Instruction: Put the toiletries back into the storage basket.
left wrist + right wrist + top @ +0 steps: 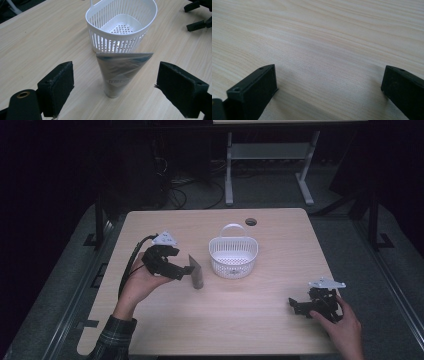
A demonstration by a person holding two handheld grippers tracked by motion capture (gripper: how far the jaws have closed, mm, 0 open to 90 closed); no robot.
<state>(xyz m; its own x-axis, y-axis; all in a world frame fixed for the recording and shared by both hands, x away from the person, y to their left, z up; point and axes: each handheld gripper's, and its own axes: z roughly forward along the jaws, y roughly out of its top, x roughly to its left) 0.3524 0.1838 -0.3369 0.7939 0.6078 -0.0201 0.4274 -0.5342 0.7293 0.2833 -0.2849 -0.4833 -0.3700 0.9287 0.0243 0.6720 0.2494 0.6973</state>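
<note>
Two wide-apart jaws of left gripper [115, 87], upright tube [117, 75] between, untouched

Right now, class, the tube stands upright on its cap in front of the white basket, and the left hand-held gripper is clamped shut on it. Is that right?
Not quite. The left hand-held gripper is open: the left gripper view shows its jaws wide apart either side of the tube, touching nothing. The tube does stand upright on its cap in front of the white basket.

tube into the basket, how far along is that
Nothing done yet: the basket is empty. In hand: the left gripper is open around the standing tube, not gripping it. Left: close, lift, drop it in. The right gripper rests open on the table.
</note>
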